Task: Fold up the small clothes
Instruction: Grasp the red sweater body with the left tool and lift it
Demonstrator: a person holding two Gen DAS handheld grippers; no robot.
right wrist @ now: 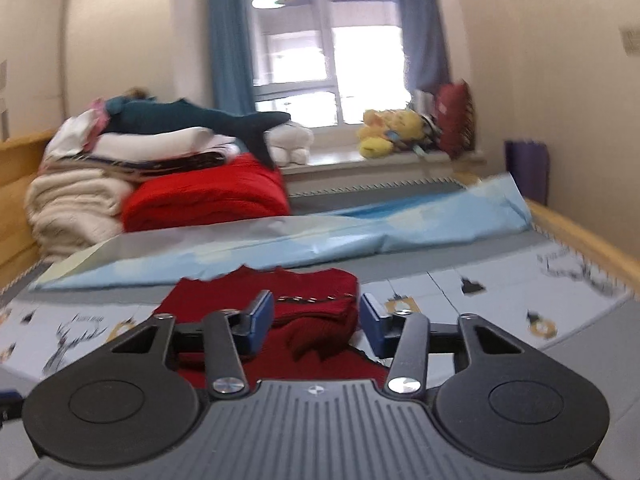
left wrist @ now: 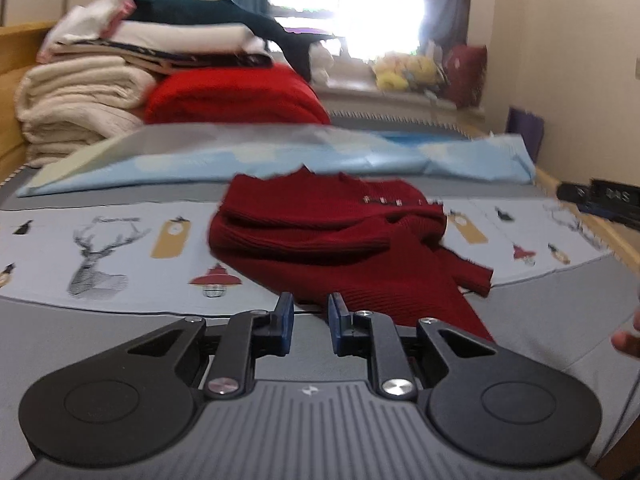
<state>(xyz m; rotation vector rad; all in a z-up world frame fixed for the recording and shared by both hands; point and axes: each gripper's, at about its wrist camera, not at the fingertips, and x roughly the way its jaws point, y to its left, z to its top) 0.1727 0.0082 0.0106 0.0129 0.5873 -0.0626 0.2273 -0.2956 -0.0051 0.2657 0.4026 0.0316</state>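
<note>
A small dark red knit sweater (left wrist: pixel 332 240) lies crumpled and partly folded on the printed sheet of the bed, one sleeve trailing to the right. My left gripper (left wrist: pixel 310 312) is open by a narrow gap, empty, just short of the sweater's near hem. In the right wrist view the sweater (right wrist: pixel 320 320) lies directly ahead of my right gripper (right wrist: pixel 316 316), which is wide open and empty above the sweater's near part. The other gripper's black body (left wrist: pixel 600 200) shows at the right edge of the left wrist view.
A stack of folded blankets and clothes (left wrist: pixel 120 92) with a red blanket (left wrist: pixel 236 96) stands at the back left. A light blue sheet (left wrist: pixel 280 160) lies across the bed behind the sweater. A wooden bed rail (right wrist: pixel 580 240) runs along the right. Plush toys (right wrist: pixel 392 132) sit on the windowsill.
</note>
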